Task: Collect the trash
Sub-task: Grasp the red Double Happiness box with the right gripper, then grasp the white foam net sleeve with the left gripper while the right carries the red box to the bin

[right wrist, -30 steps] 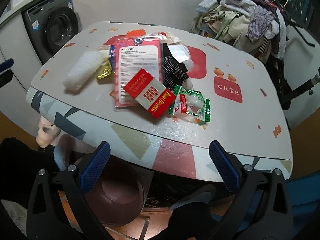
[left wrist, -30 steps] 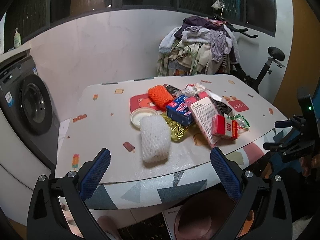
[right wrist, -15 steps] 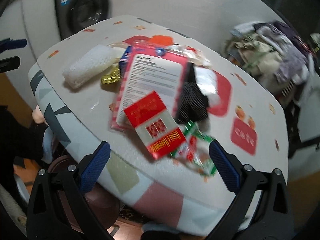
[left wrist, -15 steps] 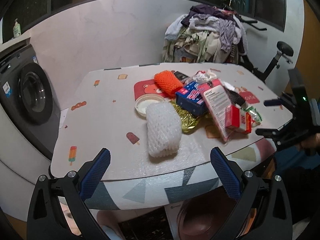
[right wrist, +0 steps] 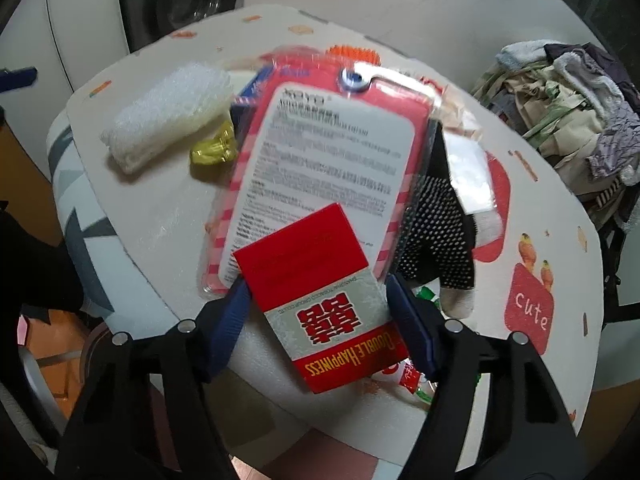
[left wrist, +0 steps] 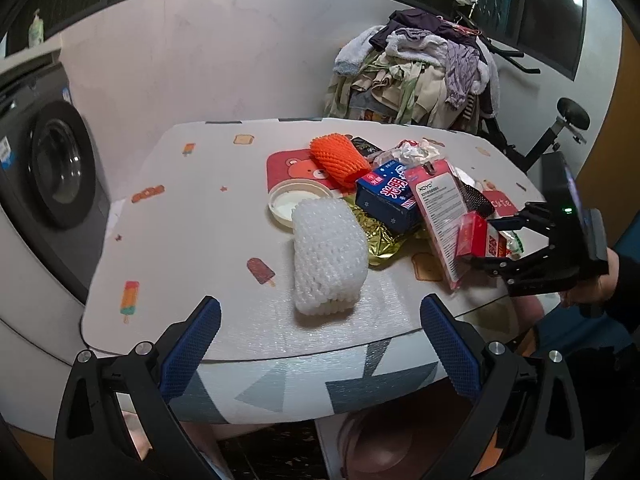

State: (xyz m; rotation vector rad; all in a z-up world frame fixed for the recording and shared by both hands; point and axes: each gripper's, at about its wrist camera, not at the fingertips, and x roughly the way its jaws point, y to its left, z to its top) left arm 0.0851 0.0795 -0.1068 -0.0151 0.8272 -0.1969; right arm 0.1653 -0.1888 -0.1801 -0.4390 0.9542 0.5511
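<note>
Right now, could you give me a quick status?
Right gripper closing around red box. Left gripper open, short of white foam net. Box overlaps pink package.

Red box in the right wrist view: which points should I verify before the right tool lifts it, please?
1. The red box sits between the jaws of the right tool: ok; they have just been closing.
2. Pads press both sides of the box: cannot tell.
3. Box is free of other items: not ok, it lies on the pink package.
4. The left tool is open and holds nothing: ok.
</note>
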